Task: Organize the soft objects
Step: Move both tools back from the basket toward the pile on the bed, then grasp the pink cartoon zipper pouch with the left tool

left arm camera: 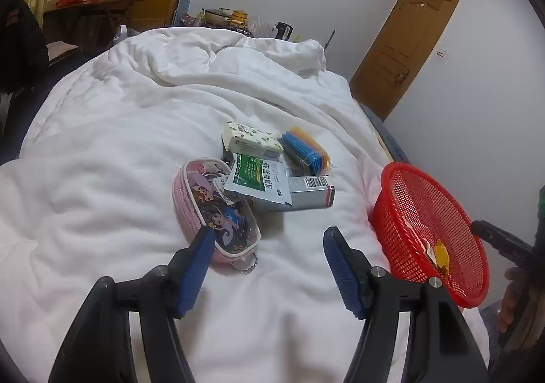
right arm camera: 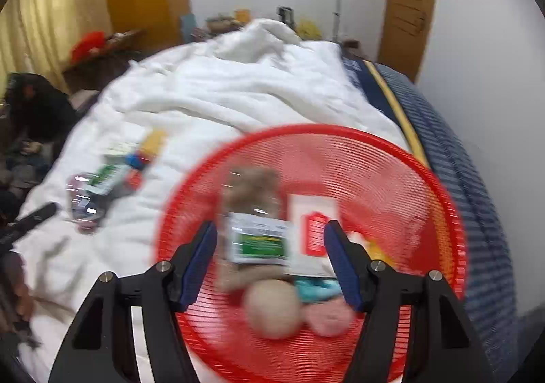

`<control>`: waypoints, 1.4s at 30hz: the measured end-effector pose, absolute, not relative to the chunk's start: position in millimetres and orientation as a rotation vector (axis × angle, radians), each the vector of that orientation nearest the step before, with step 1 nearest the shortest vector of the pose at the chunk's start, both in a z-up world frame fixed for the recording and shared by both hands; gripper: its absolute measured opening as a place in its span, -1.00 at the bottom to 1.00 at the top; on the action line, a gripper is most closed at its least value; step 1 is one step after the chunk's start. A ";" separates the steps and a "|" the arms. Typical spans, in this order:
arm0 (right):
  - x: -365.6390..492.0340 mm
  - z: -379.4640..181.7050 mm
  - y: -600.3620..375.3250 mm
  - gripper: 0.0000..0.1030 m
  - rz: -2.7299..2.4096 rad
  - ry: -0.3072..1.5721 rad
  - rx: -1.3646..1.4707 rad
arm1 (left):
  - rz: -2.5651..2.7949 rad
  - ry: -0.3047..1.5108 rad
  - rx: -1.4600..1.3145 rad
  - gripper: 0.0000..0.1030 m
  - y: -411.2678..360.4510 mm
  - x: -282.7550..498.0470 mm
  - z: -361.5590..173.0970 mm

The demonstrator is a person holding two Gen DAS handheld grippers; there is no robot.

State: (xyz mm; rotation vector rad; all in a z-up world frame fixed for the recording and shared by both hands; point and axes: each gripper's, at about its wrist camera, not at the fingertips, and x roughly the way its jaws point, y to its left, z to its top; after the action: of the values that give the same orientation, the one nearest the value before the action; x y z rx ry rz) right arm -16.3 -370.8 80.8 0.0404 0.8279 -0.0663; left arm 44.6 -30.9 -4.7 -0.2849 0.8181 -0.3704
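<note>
A red mesh basket [left arm camera: 425,212] sits on the white duvet [left arm camera: 136,144] at the right; in the right wrist view the basket [right arm camera: 391,171] holds a brown plush toy [right arm camera: 255,192], a green-and-white sachet [right arm camera: 260,241], a white-and-red packet [right arm camera: 315,229], a beige ball [right arm camera: 272,309] and a pink soft item [right arm camera: 328,316]. A small pile lies mid-bed: a pink cartoon pouch [left arm camera: 218,209], another sachet [left arm camera: 259,180], a grey box [left arm camera: 308,194], a tissue pack [left arm camera: 252,141] and a bundle of coloured clips [left arm camera: 305,149]. My left gripper [left arm camera: 269,263] is open and empty just before the pouch. My right gripper [right arm camera: 270,258] is open above the basket.
The pile also shows blurred in the right wrist view [right arm camera: 112,175]. A brown door [left arm camera: 405,49] stands behind the bed's far right corner. A cluttered table [left arm camera: 92,11] stands far left. The blue mattress edge [right arm camera: 460,178] runs along the right of the bed.
</note>
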 end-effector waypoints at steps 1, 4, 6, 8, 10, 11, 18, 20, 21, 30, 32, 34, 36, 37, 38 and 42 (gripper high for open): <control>-16.8 82.0 -365.0 0.25 -0.038 0.815 0.050 | -0.369 0.816 -0.282 0.34 -31.4 43.6 -4.7; -21.5 87.7 -343.9 0.26 0.054 0.772 0.077 | -0.374 0.822 -0.289 0.34 -30.9 44.2 -6.0; -23.4 91.7 -330.9 0.40 0.115 0.744 0.116 | -0.373 0.834 -0.302 0.34 -29.3 46.9 -8.8; -24.3 92.1 -319.5 0.52 0.172 0.729 0.156 | -0.373 0.844 -0.314 0.34 -27.3 48.4 -11.9; -21.0 89.1 -303.2 0.52 0.226 0.742 0.162 | -0.369 0.846 -0.318 0.34 -25.5 48.5 -13.9; -18.5 87.0 -296.3 0.52 0.240 0.752 0.154 | -0.368 0.850 -0.321 0.34 -24.2 49.6 -15.5; 14.5 51.5 -247.5 0.52 0.348 0.884 0.199 | -0.331 0.853 -0.367 0.34 -6.4 54.4 -21.6; 26.6 43.6 -231.6 0.52 0.329 0.916 0.147 | -0.322 0.860 -0.387 0.34 0.4 56.8 -24.8; 31.5 40.8 -225.9 0.52 0.323 0.930 0.130 | -0.318 0.865 -0.399 0.34 3.4 57.8 -26.6; 49.4 21.2 -208.8 0.52 0.283 0.963 0.139 | -0.269 0.916 -0.412 0.34 10.4 65.8 -43.0; 42.9 11.1 -216.5 0.52 0.235 0.944 0.188 | -0.265 0.922 -0.402 0.34 7.3 69.8 -44.9; 38.6 4.8 -218.4 0.52 0.193 0.934 0.166 | -0.259 0.933 -0.391 0.34 2.3 75.6 -45.9; 38.3 -2.2 -216.6 0.52 0.190 0.945 0.158 | -0.248 0.930 -0.355 0.34 -6.3 79.8 -44.6; 38.9 -4.4 -215.7 0.52 0.199 0.951 0.164 | -0.253 0.934 -0.340 0.34 -10.7 82.1 -45.0; 39.7 -5.7 -214.4 0.52 0.207 0.954 0.164 | -0.264 0.944 -0.332 0.34 -14.2 85.6 -46.9; 40.1 -10.8 -210.5 0.52 0.226 0.966 0.156 | -0.311 1.005 -0.410 0.34 -11.9 101.8 -63.7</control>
State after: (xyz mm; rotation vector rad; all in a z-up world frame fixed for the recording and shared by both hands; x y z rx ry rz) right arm 40.1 -210.5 -10.8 0.1558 0.9662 0.2263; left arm 101.8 -11.9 -63.7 -0.4099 1.0054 -0.3113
